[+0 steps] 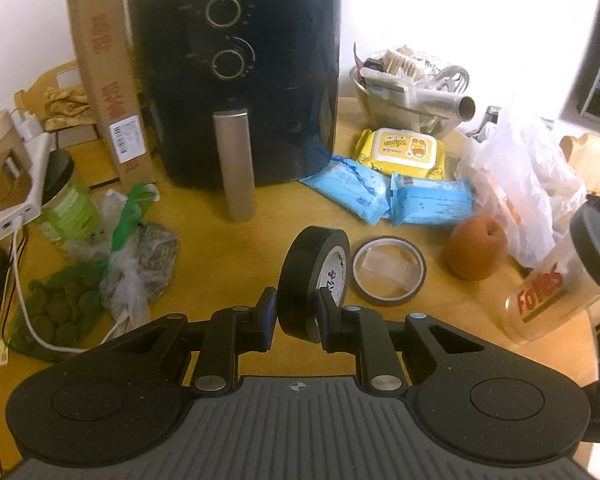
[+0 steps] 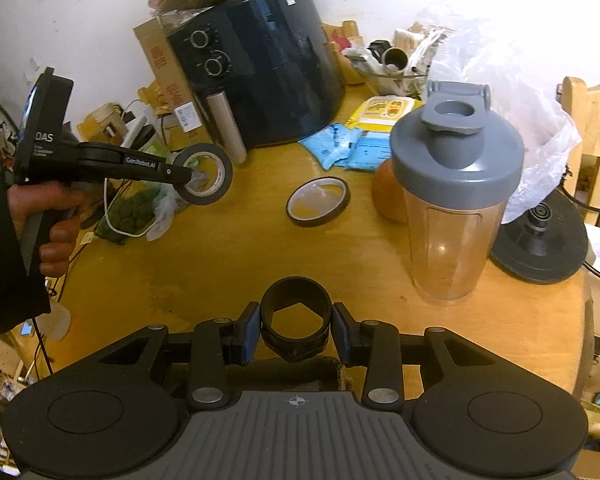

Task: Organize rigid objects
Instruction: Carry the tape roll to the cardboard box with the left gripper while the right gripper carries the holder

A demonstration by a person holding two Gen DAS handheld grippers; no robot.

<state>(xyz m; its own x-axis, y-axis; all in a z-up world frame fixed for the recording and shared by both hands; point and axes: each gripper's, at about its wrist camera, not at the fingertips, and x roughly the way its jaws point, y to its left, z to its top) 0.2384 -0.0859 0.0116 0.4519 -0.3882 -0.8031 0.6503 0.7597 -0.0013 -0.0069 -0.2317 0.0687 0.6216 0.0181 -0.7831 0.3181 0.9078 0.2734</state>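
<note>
Left gripper (image 1: 298, 312) clamps a roll of black electrical tape (image 1: 314, 280) on edge between its pads, lifted off the wooden table (image 1: 260, 248) in front of the black air fryer (image 1: 236, 76). Right gripper (image 2: 296, 330) pinches a short black ring with a hexagonal opening (image 2: 296, 320), held over the table's near edge. Also in front of the air fryer, a flat amber tape roll (image 1: 388, 271) lies on the table, just right of the black roll. Right of it sits an orange fruit (image 1: 476, 248), then a shaker bottle with a grey lid (image 2: 456, 196). Blue wipe packs (image 1: 388, 192) lie beside the fryer's right base.
</note>
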